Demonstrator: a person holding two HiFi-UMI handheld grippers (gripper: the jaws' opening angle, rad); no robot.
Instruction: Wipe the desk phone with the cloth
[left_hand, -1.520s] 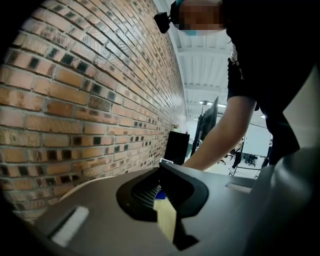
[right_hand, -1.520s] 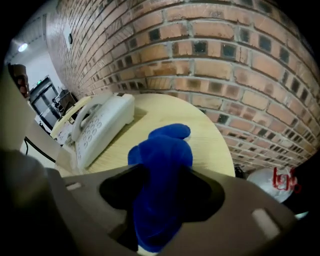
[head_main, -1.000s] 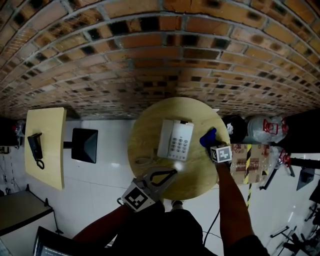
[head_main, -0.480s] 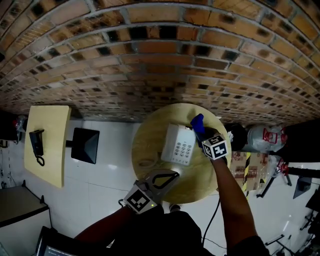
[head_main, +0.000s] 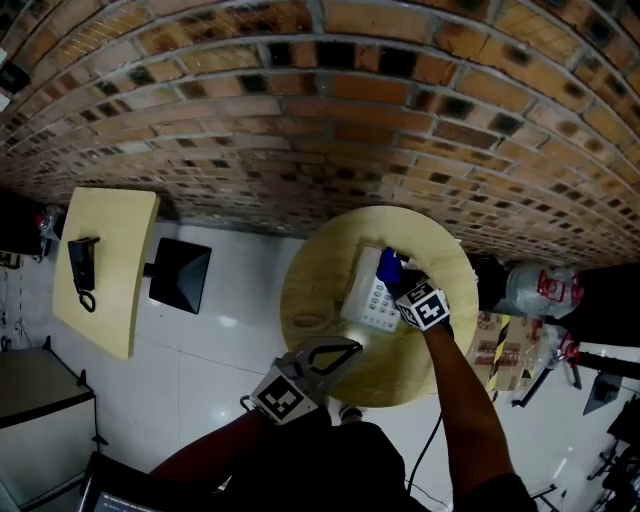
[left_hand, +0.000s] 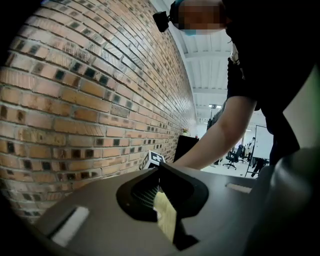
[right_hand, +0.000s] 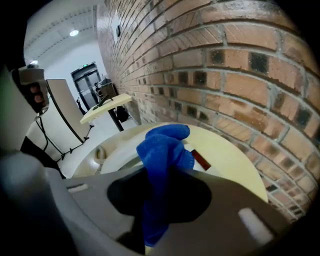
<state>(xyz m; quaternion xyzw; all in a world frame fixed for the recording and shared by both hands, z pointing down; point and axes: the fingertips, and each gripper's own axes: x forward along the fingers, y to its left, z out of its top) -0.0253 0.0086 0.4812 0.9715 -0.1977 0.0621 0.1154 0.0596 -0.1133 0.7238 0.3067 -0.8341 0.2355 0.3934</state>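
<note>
Nearest the camera, the left gripper (head_main: 345, 347) hangs over the near edge of the round table (head_main: 310, 290), its jaws pressed together with nothing between them, idle and well apart from the work.

Further in, toward the table's right edge, the right gripper (head_main: 397, 280) is clamped on a bunched blue cloth (right_hand: 164, 145). The fabric stands up from between the jaws and folds forward over the white desk phone (head_main: 365, 300). The phone lies flat near the middle of the table, a little toward the far edge, keypad up. The cloth sits at the phone's far right corner. Whether it is pressing on the casing or hovering just above cannot be settled from these angles. A pale coil that may be the phone's cord lies by the table's left edge.

Beyond the far edge rises a brick wall (head_main: 300, 120). Off to the left, across white floor, a second table (head_main: 105, 300) carries a black handset (head_main: 80, 268).

The wiping step looks to be in hand, judged at or near its start at one corner. The next move calls for keeping the grip firm and drawing the cloth flat across the keypad toward the near edge, lightly enough not to shove the phone along the table.
</note>
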